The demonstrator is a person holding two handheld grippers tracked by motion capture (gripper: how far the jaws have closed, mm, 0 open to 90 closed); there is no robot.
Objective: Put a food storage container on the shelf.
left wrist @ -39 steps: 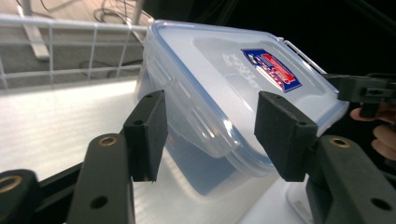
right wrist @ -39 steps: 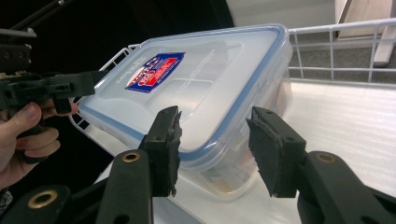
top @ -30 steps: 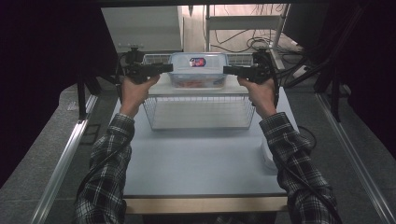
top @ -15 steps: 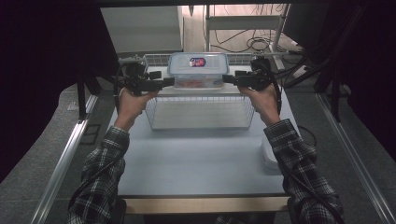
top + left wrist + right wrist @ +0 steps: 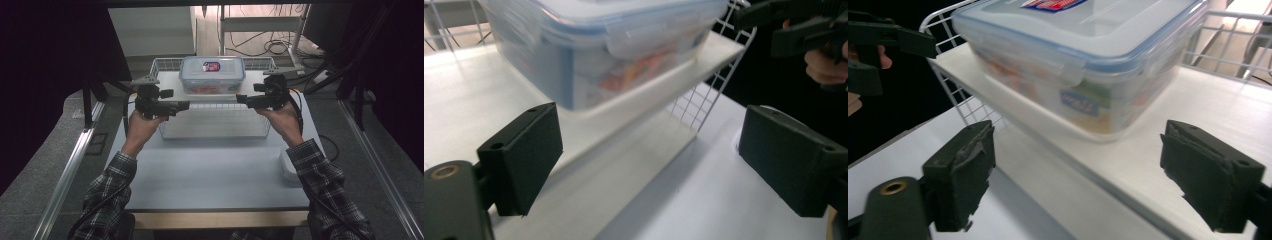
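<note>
Container [image 5: 212, 74], clear plastic w/ blue-trimmed clip lid and a red/blue label on top, is seen resting on the white shelf [image 5: 170, 80] of a wire rack [image 5: 215, 125], between the two grippers and a bit beyond both. It is held by neither.

Left gripper [image 5: 186, 105] is carried at the rack's left end, jaws pointed inward toward the right gripper [image 5: 239, 99], which is carried at the rack's right end w/ jaws pointed back at it. Container sits above and behind the line between the two tips, apart from each.

Left gripper view: left gripper [image 5: 651, 160] jaws are spread wide, having just been opening, w/ nothing between them. Container [image 5: 589, 45] is seen ahead and above the left jaw, its corner near but not touched; shelf edge [image 5: 659, 85] runs across between the jaws, farther off. Right gripper [image 5: 794, 25] is seen at upper right, w/ a hand behind it.

Right gripper view: right gripper [image 5: 1075, 177] jaws are likewise spread wide, having just been opening, nothing pinched. Container [image 5: 1083, 55] is seen ahead and above, centred between the jaws but well beyond the pads; colourful contents are visible through its wall, too blurred to tell apart. Left gripper [image 5: 883, 45] is seen at upper left.

Grey table [image 5: 215, 170] lies under the rack.
</note>
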